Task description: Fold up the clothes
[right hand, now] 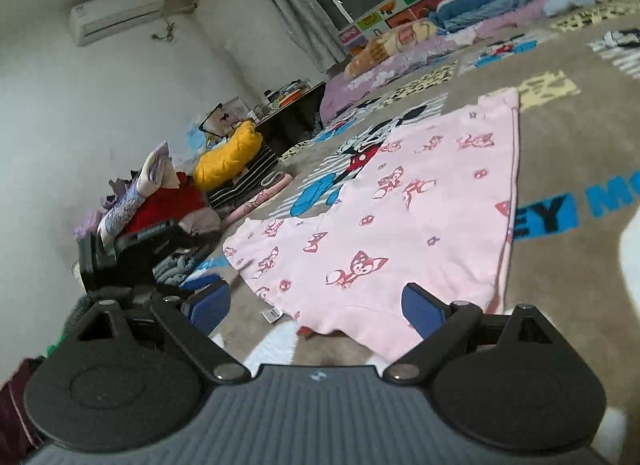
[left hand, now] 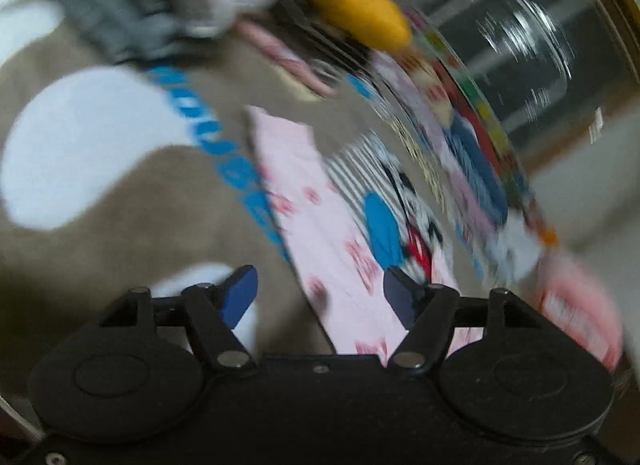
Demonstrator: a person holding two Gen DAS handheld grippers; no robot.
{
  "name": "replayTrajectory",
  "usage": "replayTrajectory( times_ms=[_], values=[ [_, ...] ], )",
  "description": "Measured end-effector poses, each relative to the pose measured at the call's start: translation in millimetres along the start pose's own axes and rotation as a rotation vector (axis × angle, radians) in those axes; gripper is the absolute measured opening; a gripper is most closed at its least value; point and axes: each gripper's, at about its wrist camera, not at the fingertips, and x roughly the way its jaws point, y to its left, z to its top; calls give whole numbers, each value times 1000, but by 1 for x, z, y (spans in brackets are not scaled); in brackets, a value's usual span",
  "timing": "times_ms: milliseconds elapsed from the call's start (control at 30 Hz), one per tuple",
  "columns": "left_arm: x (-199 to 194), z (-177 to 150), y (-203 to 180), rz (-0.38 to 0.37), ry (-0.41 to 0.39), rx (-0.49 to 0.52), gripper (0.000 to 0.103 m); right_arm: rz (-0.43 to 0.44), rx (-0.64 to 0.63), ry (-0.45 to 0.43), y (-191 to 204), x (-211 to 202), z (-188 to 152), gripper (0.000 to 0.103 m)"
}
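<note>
Right gripper (right hand: 316,305): jaws spread wide, nothing between the blue pads, poised low over the near hem of the pink garment (right hand: 400,201)

Left gripper (left hand: 320,293): jaws apart and empty, blue pads clear of the cloth; its view is badly smeared, so detail there is poor

Pink garment: printed with small red-and-white fox figures, lying spread flat on the brown cartoon-print blanket (right hand: 560,169); long right edge runs straight, near hem slightly rumpled, a small white label (right hand: 272,315) showing just off the near left corner. In the left wrist view it appears as a narrow pink strip (left hand: 320,217) running up from between the pads

Handling (a judgement): thin, soft knit, light, limp, likely to sag and drag when lifted, not fragile and not slippery on the pile surface. Best taken at corners or along the hem, one gripper to each near corner, pinching a single layer at the edge, not the middle

Surroundings: heap of unfolded clothes (right hand: 168,209) with a yellow padded item (right hand: 228,157) to the left, well apart from the garment; wall air conditioner (right hand: 116,13)
</note>
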Motion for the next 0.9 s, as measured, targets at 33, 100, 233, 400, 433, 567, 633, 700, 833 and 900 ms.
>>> replayTrajectory(
  times_ms=[33,100,233,400,433,567,633,700,833,900],
  values=[
    [1,5,4,-6,-8,-26,67,1,0,1,0,0,0,92],
    [9,13,4,3,-16,-36,66,5,1,1,-1,0,-1,92],
    [29,27,5,35,-53,-43,47,12,19,-10,-5,-2,-2,92],
    [46,39,16,44,-81,-106,26,3,23,-21,-7,-5,-2,92],
    [48,40,15,45,-83,-106,25,4,23,-25,-7,-6,-1,92],
    [54,43,9,47,-93,-104,17,-5,33,-19,-10,-6,-2,92],
    [54,40,0,38,-96,-70,5,-3,55,-19,-12,-7,-2,92],
    [55,35,-16,16,-97,3,3,-2,73,-22,-14,-8,-2,92],
    [54,13,-60,-19,-85,258,3,-5,89,-19,-16,-7,-2,92],
    [54,-2,-81,-23,-79,394,3,-9,91,-11,-17,-5,-2,92]
  ],
)
